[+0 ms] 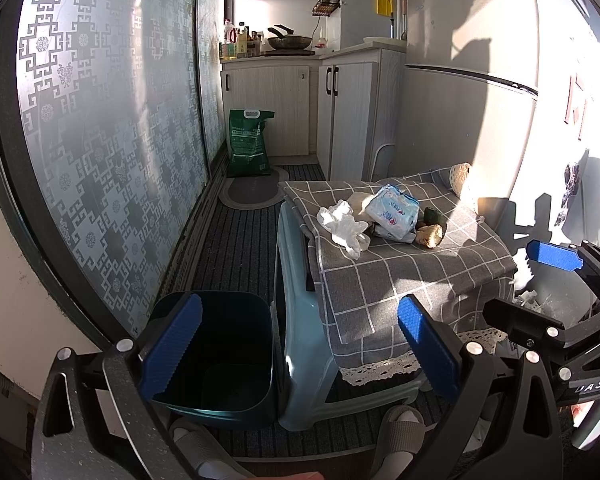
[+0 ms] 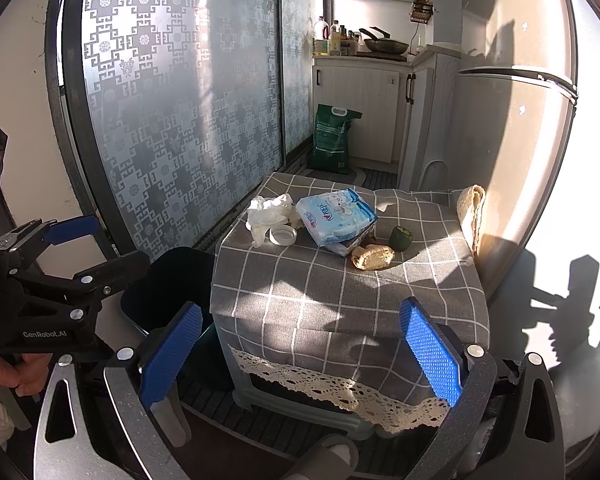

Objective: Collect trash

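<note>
On the grey checked cloth (image 2: 340, 288) over the stool lie the trash items: a crumpled white glove (image 2: 269, 212), a white lid (image 2: 283, 235), a blue tissue pack (image 2: 336, 218), a bread piece (image 2: 372, 257) and what may be a green pepper (image 2: 401, 237). The dark bin (image 1: 220, 356) stands beside the stool, empty. The left gripper (image 1: 300, 344) and right gripper (image 2: 300, 352) both gape wide, holding nothing.
</note>
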Available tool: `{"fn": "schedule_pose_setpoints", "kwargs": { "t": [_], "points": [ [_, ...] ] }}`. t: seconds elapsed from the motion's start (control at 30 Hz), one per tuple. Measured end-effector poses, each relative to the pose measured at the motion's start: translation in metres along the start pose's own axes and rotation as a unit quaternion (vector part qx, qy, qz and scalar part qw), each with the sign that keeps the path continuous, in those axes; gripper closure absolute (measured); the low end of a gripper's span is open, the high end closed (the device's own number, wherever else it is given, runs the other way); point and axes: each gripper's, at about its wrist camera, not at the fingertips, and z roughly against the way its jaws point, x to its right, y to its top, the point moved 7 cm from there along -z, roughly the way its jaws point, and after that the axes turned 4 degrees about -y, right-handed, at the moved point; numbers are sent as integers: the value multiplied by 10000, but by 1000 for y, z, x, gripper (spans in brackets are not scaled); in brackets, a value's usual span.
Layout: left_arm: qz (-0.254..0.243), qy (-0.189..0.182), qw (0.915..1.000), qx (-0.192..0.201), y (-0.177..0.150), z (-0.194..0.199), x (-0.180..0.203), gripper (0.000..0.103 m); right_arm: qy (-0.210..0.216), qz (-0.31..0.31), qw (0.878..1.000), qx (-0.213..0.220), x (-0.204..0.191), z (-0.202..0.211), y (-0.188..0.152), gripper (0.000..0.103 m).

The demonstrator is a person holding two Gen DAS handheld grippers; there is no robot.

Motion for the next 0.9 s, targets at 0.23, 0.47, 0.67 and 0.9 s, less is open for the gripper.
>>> {"fn": "schedule_pose_setpoints", "kwargs": {
  "t": [0.23,0.47,0.67,0.9],
  "points": [
    [3,3,10000,3,0,0,0,3,8,18,10000,-3,-3,-3,-3,3],
    [-1,-2,10000,3,0,0,0,3,30,28,10000,-6,-5,-5,-4,3],
    [-16,-1,10000,-1,0,0,0,3,47,29,10000,-3,-4,-4,-5,3],
    [-18,-9,10000,2,0,0,1,3,56,-4,10000,-14,-1,-4,-6,3]
  ]
}}
